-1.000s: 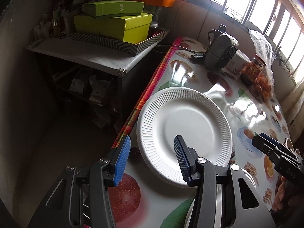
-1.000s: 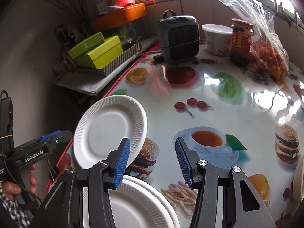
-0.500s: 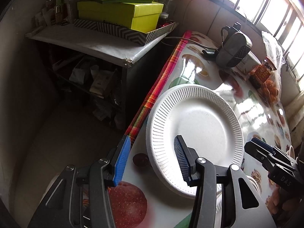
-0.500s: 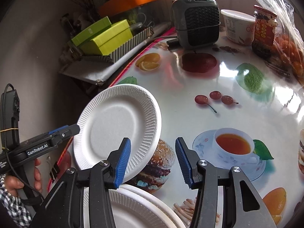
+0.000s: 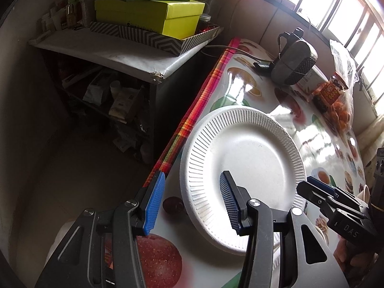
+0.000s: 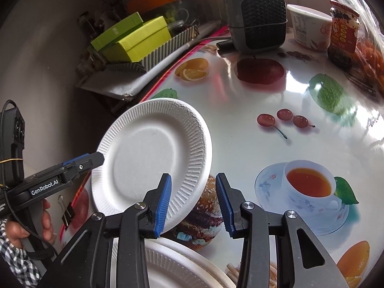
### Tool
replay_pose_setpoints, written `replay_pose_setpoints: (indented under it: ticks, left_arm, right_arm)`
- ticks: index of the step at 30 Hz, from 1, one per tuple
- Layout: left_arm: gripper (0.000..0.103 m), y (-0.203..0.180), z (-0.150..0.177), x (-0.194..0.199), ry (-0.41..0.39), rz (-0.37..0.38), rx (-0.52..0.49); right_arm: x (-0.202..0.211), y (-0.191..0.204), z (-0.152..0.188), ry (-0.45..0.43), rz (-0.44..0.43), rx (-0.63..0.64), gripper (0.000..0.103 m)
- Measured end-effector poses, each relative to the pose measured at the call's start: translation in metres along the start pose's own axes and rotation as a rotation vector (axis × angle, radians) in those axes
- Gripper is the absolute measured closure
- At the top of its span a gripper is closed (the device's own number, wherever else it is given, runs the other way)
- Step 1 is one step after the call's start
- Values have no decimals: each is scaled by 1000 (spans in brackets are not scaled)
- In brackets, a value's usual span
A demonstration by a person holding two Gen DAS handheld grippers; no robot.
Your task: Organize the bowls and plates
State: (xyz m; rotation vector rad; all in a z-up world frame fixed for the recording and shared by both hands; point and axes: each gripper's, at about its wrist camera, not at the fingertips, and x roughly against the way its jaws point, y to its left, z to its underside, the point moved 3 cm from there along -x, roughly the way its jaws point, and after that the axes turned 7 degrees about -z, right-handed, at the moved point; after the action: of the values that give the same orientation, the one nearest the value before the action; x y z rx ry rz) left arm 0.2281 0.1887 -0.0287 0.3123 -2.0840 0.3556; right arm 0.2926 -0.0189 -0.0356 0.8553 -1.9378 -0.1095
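On left gripper [image 6: 96, 159], "GenRobot.AI", beside paper plate [image 6: 153, 153]

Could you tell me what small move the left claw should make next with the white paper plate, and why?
Probably close the left claw on the paper plate's near rim. Its jaws stand open astride that rim, one finger over the plate, one outside, so nothing is gripped. A stack of plates lies below the open right claw, a likely destination.

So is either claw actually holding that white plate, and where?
No. Both the left claw and right claw are open; the paper plate sits unclamped.
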Motion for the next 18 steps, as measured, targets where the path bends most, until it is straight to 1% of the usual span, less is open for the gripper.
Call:
replay_pose_setpoints:
  ticks: [2, 3, 5, 16, 18]
  left_arm:
    - [55, -1, 0, 0, 0, 1, 1]
    - [56, -1, 0, 0, -1, 4, 2]
    - [60, -2, -1, -1, -3, 3, -3]
    - [66, -9, 0, -2, -4, 2, -24]
    - [70, -8, 0, -3, -5, 0, -24]
  right_arm:
    - [-1, -1, 0, 0, 1, -3, 71]
    - [-1, -1, 0, 1, 3, -5, 74]
    - [-2, 0, 0, 7, 0, -3, 77]
    - [-3, 1, 0, 5, 4, -5, 77]
    - [-3, 0, 0, 5, 4, -5, 77]
